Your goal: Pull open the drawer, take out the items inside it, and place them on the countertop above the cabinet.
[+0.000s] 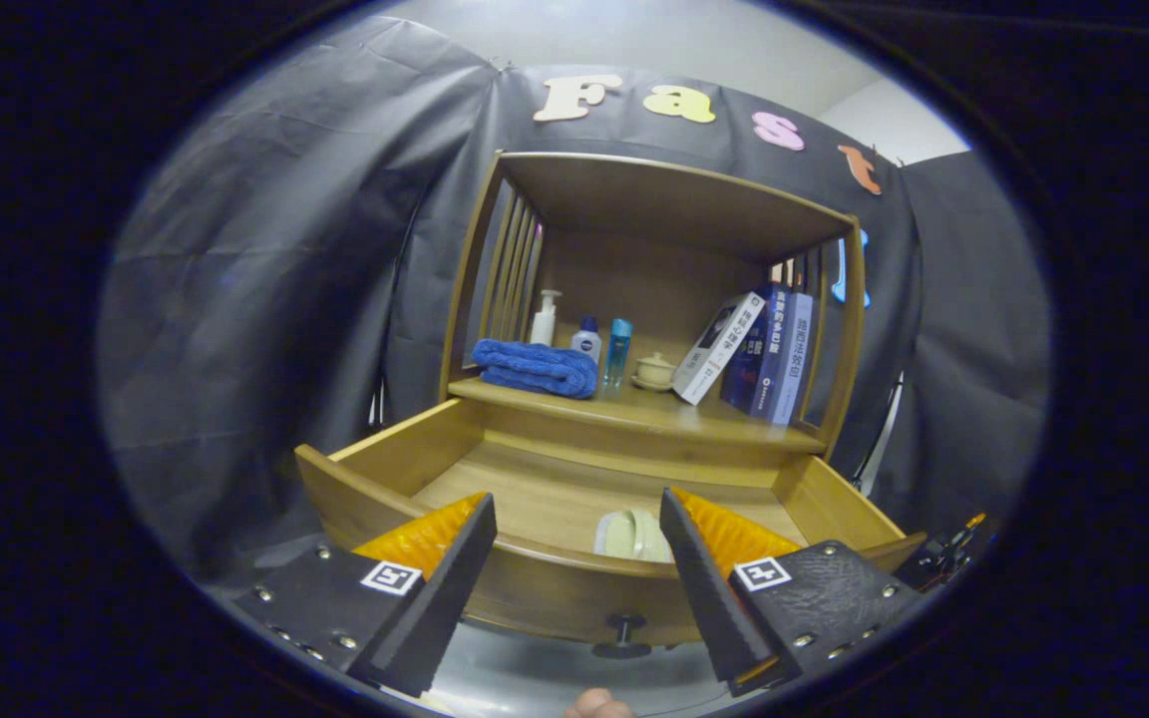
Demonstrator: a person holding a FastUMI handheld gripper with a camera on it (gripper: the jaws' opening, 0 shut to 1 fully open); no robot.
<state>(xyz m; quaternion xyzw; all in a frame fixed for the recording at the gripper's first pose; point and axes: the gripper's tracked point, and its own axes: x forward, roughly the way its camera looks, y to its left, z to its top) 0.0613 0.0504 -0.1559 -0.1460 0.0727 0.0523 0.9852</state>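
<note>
Drawer (pixel 574 479) stands pulled out at lower centre, a pale cup (pixel 632 536) inside near its front; gripper (pixel 577 514) spread wide, holding nothing, above the front.

walls: black cloth (pixel 265 289) draped in folds on both sides and behind
ceiling: pale strip (pixel 694 40) above the cloth
furniture: wooden cabinet (pixel 674 204) with slatted sides, standing against the cloth
light: soft, even, with the shelf's interior dimmer
</note>
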